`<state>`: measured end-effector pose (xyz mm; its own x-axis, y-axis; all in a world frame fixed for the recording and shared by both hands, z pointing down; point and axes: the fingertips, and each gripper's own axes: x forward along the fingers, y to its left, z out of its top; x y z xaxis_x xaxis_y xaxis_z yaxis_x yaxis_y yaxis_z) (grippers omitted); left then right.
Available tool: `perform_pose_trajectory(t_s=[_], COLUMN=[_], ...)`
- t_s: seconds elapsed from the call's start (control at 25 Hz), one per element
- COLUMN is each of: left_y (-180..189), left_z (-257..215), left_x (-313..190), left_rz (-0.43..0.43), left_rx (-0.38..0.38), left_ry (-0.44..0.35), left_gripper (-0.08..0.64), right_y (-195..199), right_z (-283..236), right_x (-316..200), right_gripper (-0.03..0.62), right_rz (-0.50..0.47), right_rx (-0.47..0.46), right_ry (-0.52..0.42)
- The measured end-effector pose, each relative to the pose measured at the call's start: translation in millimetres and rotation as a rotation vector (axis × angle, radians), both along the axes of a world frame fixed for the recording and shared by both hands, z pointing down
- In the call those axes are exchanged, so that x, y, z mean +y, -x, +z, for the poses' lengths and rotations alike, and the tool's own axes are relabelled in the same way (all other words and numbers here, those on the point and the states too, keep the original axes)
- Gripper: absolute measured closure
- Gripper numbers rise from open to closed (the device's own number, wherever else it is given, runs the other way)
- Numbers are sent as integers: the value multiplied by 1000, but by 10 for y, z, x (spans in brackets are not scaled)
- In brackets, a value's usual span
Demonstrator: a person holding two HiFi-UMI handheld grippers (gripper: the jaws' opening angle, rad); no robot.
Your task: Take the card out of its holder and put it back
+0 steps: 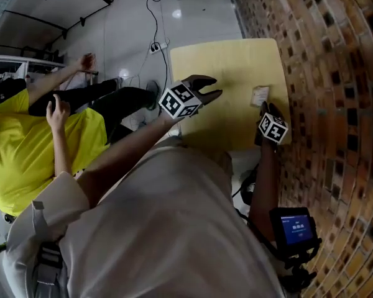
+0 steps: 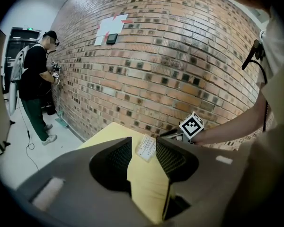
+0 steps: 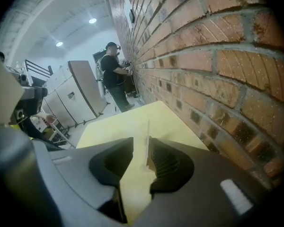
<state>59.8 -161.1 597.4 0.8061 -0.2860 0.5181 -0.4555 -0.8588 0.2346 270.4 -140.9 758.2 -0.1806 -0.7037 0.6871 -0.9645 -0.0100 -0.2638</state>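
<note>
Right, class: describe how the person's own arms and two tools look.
Both the left tool and right tool have grey bodies, black ribbed pads and a white cube with black square markers. The person wears a pale short-sleeved top; the forearms are bare.

The card (image 1: 260,95) stands on the table (image 1: 224,61) near its edge along the brick wall (image 1: 336,73), the right gripper (image 1: 265,108) just before it, and the left gripper (image 1: 210,89) over the table's half away from the wall.
</note>
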Motion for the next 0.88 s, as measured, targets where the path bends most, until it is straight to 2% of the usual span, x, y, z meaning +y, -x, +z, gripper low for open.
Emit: perform_pose_trajectory(t_s=[0.52, 0.88], left_y=[-3, 137], left_z=[87, 127], left_x=[9, -34], left_rz=[0, -42], left_rx=[-22, -38], left_ry=[18, 17], left_gripper=[380, 380], right_y=[-98, -74], right_z=[386, 479], right_x=[141, -16], right_gripper=[477, 488], right_rz=[44, 39], right_rx=[8, 16], right_ry=[79, 63])
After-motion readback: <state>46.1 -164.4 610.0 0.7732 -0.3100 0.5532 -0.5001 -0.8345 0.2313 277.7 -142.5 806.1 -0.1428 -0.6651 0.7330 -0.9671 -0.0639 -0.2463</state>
